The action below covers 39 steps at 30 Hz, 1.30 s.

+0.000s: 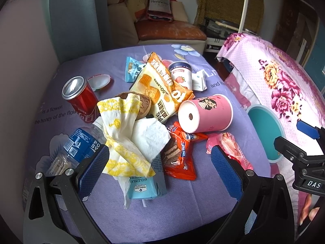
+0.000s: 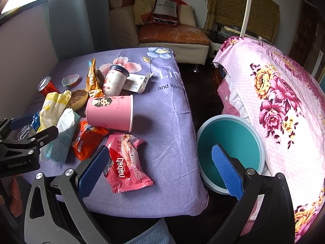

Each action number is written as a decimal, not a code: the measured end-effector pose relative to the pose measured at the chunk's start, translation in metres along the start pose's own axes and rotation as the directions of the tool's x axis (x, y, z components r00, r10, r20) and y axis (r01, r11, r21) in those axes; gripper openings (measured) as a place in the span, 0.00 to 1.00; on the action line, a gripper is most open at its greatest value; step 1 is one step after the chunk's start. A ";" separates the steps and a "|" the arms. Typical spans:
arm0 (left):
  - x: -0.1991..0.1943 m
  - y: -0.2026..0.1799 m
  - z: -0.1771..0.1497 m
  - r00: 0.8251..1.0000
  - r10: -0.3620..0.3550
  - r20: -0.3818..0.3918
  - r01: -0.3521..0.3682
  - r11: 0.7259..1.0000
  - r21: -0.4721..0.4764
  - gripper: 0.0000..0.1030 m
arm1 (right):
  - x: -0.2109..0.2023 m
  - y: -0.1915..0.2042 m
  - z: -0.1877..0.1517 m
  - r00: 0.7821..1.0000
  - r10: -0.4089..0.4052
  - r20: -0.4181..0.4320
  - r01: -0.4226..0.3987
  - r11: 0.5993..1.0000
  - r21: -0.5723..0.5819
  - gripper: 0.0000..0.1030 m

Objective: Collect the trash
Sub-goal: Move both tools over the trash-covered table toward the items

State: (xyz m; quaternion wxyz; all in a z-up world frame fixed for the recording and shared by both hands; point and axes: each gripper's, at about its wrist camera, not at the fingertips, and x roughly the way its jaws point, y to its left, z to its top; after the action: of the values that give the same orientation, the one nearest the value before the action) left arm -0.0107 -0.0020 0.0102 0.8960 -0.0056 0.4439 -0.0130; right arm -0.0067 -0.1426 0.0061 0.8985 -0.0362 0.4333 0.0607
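Note:
Trash lies piled on the purple-covered table [image 1: 182,199]: a red can [image 1: 81,97], a water bottle [image 1: 81,144], crumpled napkins [image 1: 130,134], a blue milk carton [image 1: 145,185], an orange-red snack wrapper [image 1: 180,158], a pink paper cup [image 1: 207,113] on its side and a pink wafer packet [image 2: 126,162]. My left gripper [image 1: 159,166] is open and empty, just in front of the napkins and carton. My right gripper [image 2: 160,166] is open and empty, over the table's right edge between the wafer packet and the teal bin [image 2: 231,142].
A yellow biscuit bag [image 1: 158,85], a yoghurt cup [image 1: 181,75], a white lid [image 1: 99,81] and a small white box [image 2: 138,81] lie farther back. A flowered pink cloth [image 2: 280,101] covers furniture at right. A sofa [image 2: 172,34] stands behind.

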 end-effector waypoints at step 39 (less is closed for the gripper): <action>-0.004 -0.005 -0.003 1.000 -0.014 0.001 0.014 1.000 0.024 0.97 | 0.003 0.006 0.002 1.000 0.000 -0.009 0.000 1.000 -0.010 0.94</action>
State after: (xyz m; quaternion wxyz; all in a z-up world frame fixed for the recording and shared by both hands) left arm -0.0159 -0.0064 0.0115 0.8961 0.0021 0.4432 -0.0245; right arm -0.0042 -0.1362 0.0046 0.8964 -0.0412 0.4368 0.0628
